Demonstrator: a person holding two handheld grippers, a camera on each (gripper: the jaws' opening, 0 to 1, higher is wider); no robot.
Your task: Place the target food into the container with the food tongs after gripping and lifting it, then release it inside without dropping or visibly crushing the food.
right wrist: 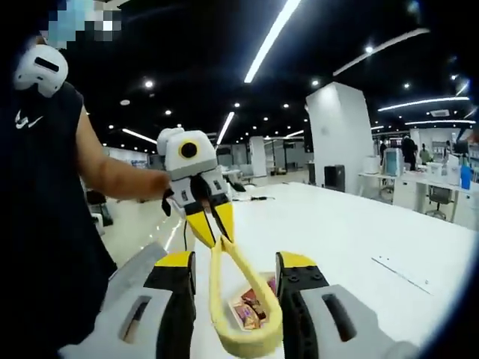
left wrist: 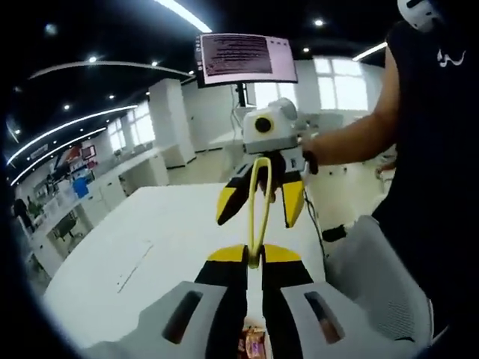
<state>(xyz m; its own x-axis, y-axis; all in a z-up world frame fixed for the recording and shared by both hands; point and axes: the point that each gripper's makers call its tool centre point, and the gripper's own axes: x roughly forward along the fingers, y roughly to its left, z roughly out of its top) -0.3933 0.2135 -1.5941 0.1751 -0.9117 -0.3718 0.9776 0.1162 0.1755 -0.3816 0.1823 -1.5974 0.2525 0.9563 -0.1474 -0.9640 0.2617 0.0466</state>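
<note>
In the left gripper view, the white counter (left wrist: 150, 247) stretched off on the left side, bare there. Low in the middle, the left gripper (left wrist: 254, 258) had its yellow-tipped jaws pinched together on the narrow end of the yellow food tongs (left wrist: 267, 202). The tongs ran straight away from it into the right gripper (left wrist: 260, 217), whose jaws stood spread to either side of the tongs' loop without clearly touching it. Wrapped food (left wrist: 254, 345) showed beneath, between the left gripper's jaws, down on the counter. A monitor (left wrist: 245, 58) stood behind, and on the right a person's arm (left wrist: 352, 138) reached to the right gripper.

In the right gripper view, the same arm came in from the left, holding the left gripper clamped on the tongs' two arms where they met. The bent end of the tongs lay between the right gripper's wide-parted jaws, close beside the right-hand one. The food was seen through the loop, lying on the counter well below the lifted tongs; whether it sat in a container could not be told.
</note>
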